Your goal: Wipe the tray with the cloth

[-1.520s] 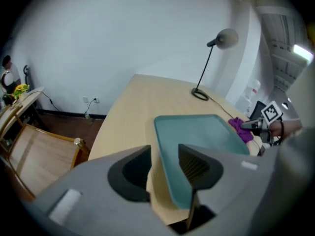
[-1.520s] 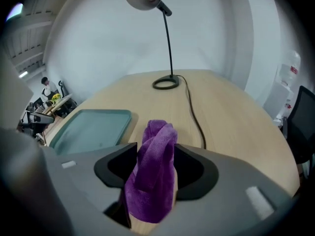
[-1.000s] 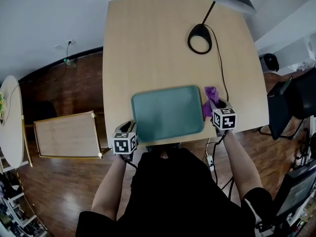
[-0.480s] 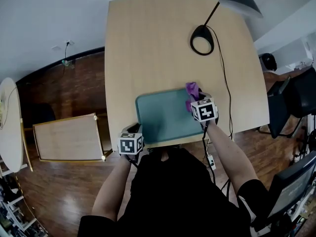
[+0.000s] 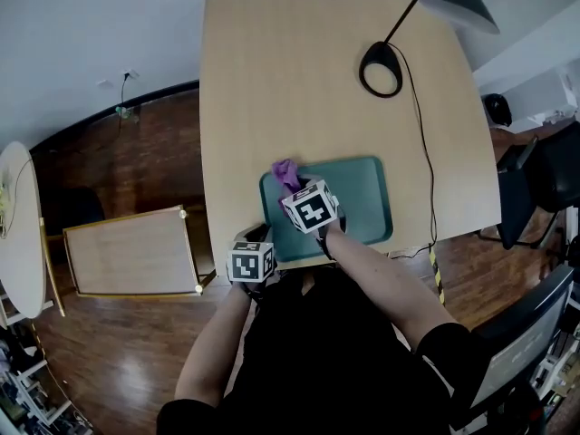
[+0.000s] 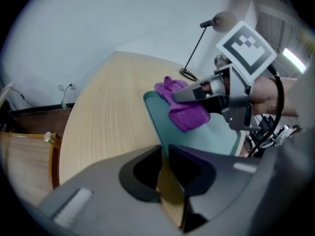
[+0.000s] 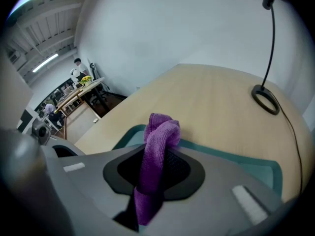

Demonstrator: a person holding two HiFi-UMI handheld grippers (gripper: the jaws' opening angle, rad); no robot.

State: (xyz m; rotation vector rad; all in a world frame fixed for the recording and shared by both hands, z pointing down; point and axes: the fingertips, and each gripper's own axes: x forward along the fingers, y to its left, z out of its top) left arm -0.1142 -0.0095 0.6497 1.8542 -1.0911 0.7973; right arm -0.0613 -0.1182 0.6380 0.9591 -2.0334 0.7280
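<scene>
- Right gripper (image 7: 156, 161) clenched on the purple cloth (image 7: 161, 129), pinching its bunched middle with a fat fold left sticking out past the fingertips, probably to put soft pile rather than hard jaws against the surface.
- Cloth down at the far-left part of the teal tray (image 5: 362, 202), with the lower fold seemingly resting on the tray's floor. Right forearm reaching across the tray from the near-right side, which suits a wipe under way.
- Tray lying flat at the near edge of the table (image 5: 299, 71), right in front of the person and within easy reach of both hands.
- Left gripper (image 6: 165, 149) parked at the tray's near-left corner, jaws just drawn in to a thin slit, with the tray's left rim running straight into the tips. Seemingly nipped on that rim, most likely to stop the tray sliding under the wiping pressure. Called a judgement, with only a sliver of tan showing through the slit.
- Lamp (image 5: 462, 3) standing well apart at the table's far-right side, clear of the wiping area.
- No brand, label or readable word to be found on tray, cloth or lamp.
- Only print in sight: black-and-white square patterns on the right gripper's cube (image 5: 313, 208) and the left gripper's cube (image 5: 251, 263), coded shapes rather than letters.
</scene>
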